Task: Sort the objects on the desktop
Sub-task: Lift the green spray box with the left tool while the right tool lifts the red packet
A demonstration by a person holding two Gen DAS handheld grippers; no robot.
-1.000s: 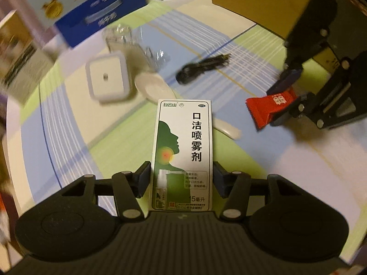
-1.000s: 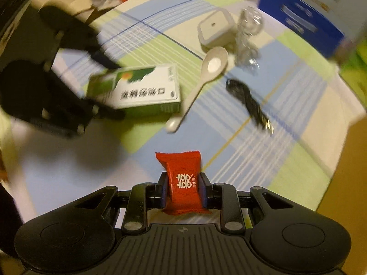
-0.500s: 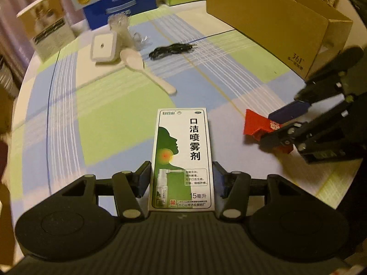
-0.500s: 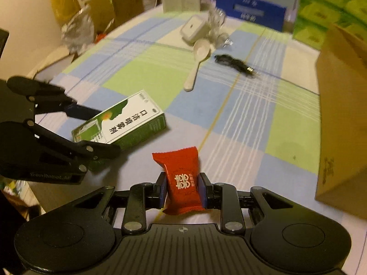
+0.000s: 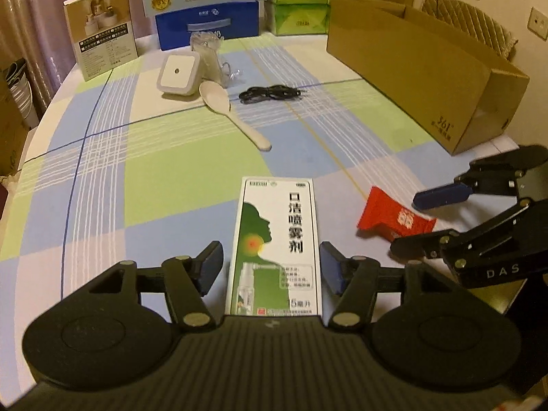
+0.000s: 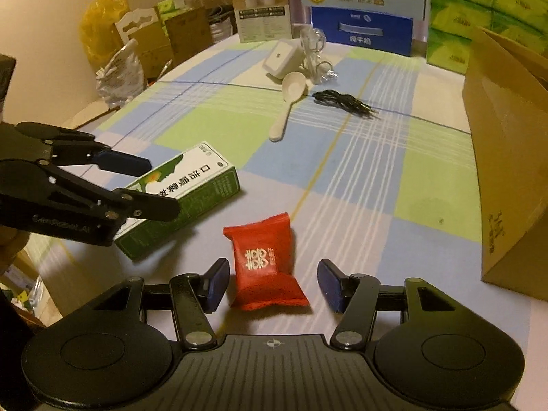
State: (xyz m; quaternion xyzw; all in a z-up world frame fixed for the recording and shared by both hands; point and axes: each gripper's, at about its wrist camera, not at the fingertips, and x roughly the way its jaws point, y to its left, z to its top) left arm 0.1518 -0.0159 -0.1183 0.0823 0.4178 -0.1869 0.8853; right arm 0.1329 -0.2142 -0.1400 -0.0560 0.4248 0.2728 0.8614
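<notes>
A white-and-green spray box (image 5: 277,246) lies flat on the checked tablecloth between the fingers of my left gripper (image 5: 270,269). Those jaws are opening, and narrow gaps show beside both pads. A red candy packet (image 6: 263,263) rests on the cloth between the pads of my right gripper (image 6: 274,282), whose jaws are also opening and stand well clear of it. In the left wrist view the right gripper (image 5: 411,224) straddles the red packet (image 5: 387,215) just right of the box. The right wrist view has the left gripper (image 6: 150,185) over the spray box (image 6: 191,185).
Farther back lie a white spoon (image 5: 222,102), a black cable (image 5: 270,94), a white square night light (image 5: 178,75) and clear plastic wrapping (image 5: 212,54). A long open cardboard box (image 5: 428,78) lines the right side. Cartons (image 5: 205,24) and green tissue packs (image 5: 301,0) stand at the back.
Both grippers carried their objects to the near part of the table. The right jaws spread and let go of the red packet. The left jaws widened slightly off the spray box.
</notes>
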